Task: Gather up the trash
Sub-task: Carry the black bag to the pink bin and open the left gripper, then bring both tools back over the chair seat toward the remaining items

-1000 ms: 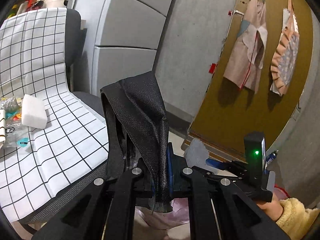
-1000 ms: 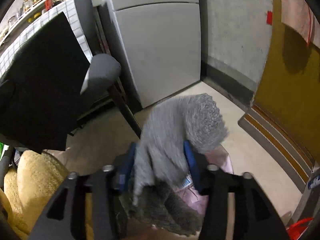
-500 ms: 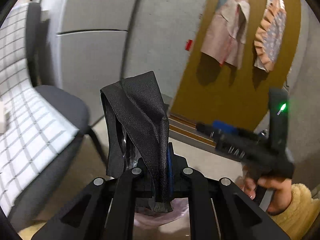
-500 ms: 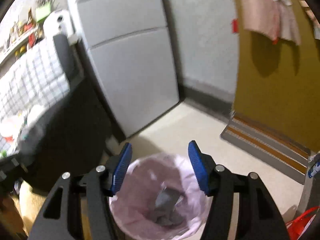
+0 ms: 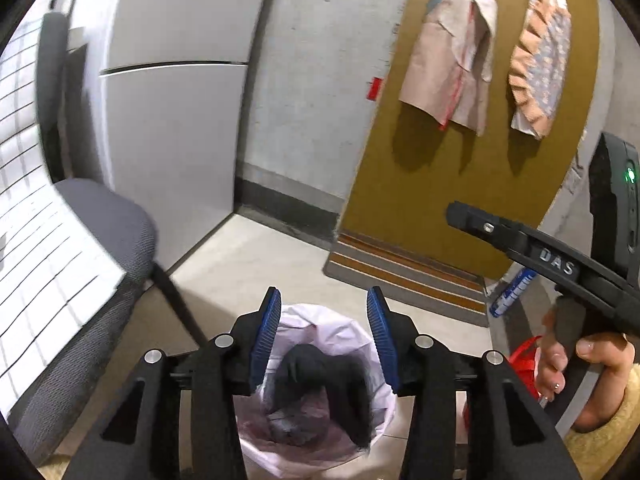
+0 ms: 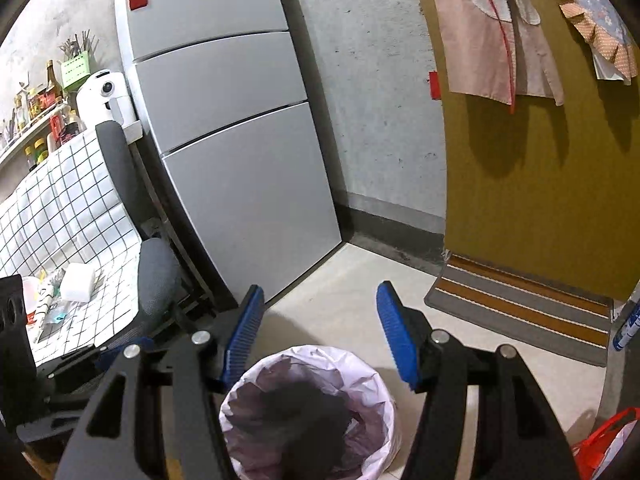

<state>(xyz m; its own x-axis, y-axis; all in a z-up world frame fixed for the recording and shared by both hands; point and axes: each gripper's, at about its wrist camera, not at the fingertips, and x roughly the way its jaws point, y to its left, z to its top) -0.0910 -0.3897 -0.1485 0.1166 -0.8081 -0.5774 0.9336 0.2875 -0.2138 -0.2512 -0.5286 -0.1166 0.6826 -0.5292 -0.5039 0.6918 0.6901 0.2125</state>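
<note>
Left wrist view: left gripper [image 5: 323,334], blue pads spread apart, nothing between them, poised directly above the trash bin [image 5: 384,424] with pale pink liner. Black cloth [image 5: 320,380] lies inside the bin on top of grey material [image 5: 286,426], below the rim. Grey chair [image 5: 108,216] with checked sheet [image 5: 36,256] stands just beside the bin at left, one chair leg [image 5: 176,304] slanting toward the liner; open floor [image 5: 260,256] lies beyond the bin toward the wall corner and striped doormat [image 5: 404,276]. Right gripper [image 5: 532,248] enters from the right edge, held in a hand [image 5: 588,376]; its pads are not seen here. Red bag [image 5: 524,354] sits near the bin on the right. Right wrist view: right gripper [image 6: 318,330], pads wide apart, empty, above the far rim of the trash bin [image 6: 372,372]; black cloth [image 6: 304,412] shows blurred within. This view alone shows the grey refrigerator [image 6: 240,160] full height, a shelf of bottles [image 6: 36,108], a white appliance [image 6: 104,96], and on the checked sheet [image 6: 72,208] a white block [image 6: 78,282] among wrappers [image 6: 50,308]. The left wrist view alone shows the holding hand.
</note>
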